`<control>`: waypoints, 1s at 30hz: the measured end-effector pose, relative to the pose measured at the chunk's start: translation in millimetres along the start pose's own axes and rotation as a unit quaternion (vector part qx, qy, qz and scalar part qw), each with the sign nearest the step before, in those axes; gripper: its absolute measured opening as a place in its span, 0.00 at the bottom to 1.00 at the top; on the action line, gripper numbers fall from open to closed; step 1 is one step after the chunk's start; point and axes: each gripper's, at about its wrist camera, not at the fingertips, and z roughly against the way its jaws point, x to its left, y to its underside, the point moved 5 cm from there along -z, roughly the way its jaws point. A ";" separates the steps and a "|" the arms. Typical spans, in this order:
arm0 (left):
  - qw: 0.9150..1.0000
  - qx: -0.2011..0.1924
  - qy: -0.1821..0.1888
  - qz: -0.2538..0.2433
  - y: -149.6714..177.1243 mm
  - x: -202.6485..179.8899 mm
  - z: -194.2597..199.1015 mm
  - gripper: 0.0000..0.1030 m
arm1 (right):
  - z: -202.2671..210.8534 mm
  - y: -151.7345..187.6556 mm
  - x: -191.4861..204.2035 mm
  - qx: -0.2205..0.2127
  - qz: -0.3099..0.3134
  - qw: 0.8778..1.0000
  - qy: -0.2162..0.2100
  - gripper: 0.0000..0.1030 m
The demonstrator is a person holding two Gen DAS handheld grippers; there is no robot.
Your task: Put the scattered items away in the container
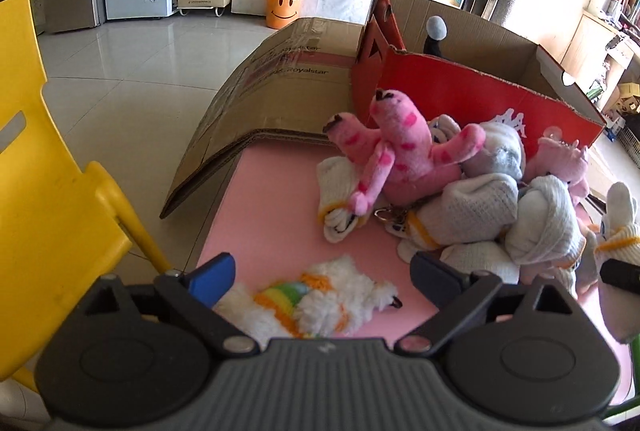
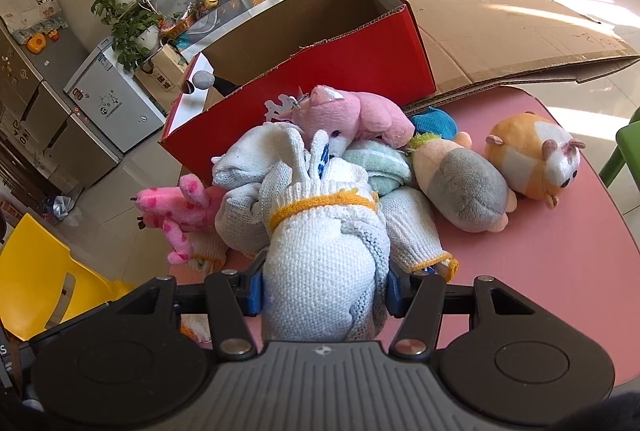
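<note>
A red cardboard box (image 1: 480, 83) stands open at the far side of the pink table (image 1: 272, 231); it also shows in the right wrist view (image 2: 360, 59). A pile of white knit gloves (image 1: 472, 215) and a pink spotted plush (image 1: 404, 155) lies in front of it. My left gripper (image 1: 324, 279) is open, its fingers either side of a white fluffy plush with rainbow stripes (image 1: 320, 301). My right gripper (image 2: 324, 285) is shut on a rolled white knit glove with a yellow cuff (image 2: 324, 263), above the pile.
A flat brown cardboard sheet (image 1: 280, 91) hangs off the table's far left. A yellow chair (image 1: 44, 199) stands left of the table. A grey-backed plush (image 2: 464, 187), an orange hamster plush (image 2: 532, 159) and a pink pig plush (image 2: 352, 115) lie on the right. A green chair (image 2: 628, 151) stands at the right edge.
</note>
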 end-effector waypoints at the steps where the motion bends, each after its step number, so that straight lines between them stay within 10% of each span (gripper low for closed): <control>1: 1.000 0.003 -0.004 -0.007 2.8 0.9 -1.1 0.95 | -0.6 1.8 0.3 0.002 0.000 1.000 0.000 0.54; 30: 0.988 0.091 -0.052 -0.109 40.7 0.0 -59.6 1.00 | -19.2 25.6 12.5 0.042 0.007 0.999 -0.004 0.54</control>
